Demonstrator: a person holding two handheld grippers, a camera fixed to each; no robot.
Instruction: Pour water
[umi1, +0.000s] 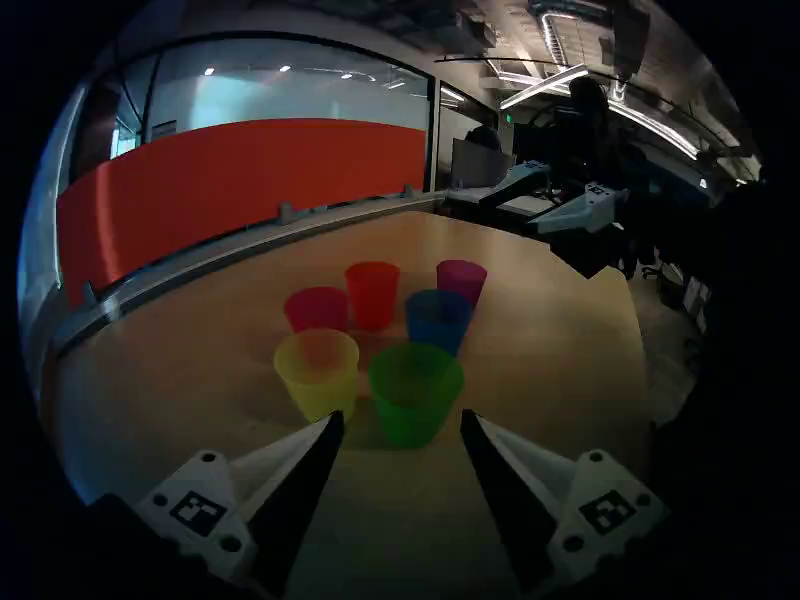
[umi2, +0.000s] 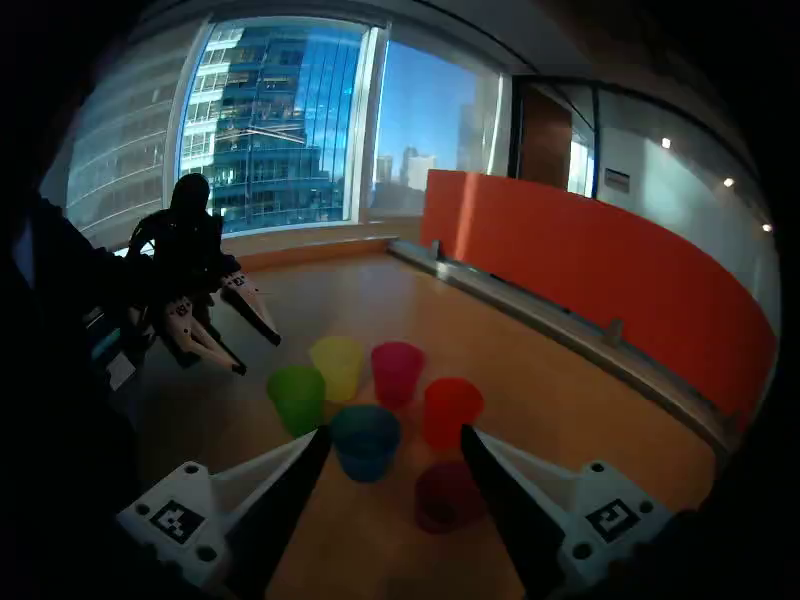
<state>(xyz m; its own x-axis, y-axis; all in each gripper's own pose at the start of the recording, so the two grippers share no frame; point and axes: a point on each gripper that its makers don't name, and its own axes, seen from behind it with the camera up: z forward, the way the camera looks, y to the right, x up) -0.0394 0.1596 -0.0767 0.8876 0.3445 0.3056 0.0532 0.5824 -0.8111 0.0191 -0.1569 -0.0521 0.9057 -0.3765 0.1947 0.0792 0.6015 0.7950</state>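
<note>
Several translucent plastic cups stand clustered upright on the wooden table (umi1: 570, 340). In the left gripper view the green cup (umi1: 414, 392) and yellow cup (umi1: 318, 372) are nearest, with pink (umi1: 316, 310), red (umi1: 372, 294), blue (umi1: 438, 320) and purple (umi1: 461, 280) cups behind. My left gripper (umi1: 400, 430) is open just short of the green cup, holding nothing. In the right gripper view my right gripper (umi2: 395, 432) is open, with the blue cup (umi2: 365, 440) and purple cup (umi2: 447, 495) between its fingers but not gripped. I cannot tell if any cup holds water.
An orange wall panel (umi1: 230, 180) above a metal rail (umi1: 250, 245) borders one table side. Large windows (umi2: 290, 130) lie beyond another. The right gripper (umi1: 492, 210) shows across the table in the left gripper view, and the left gripper (umi2: 258, 355) with its holder's dark silhouette in the right gripper view.
</note>
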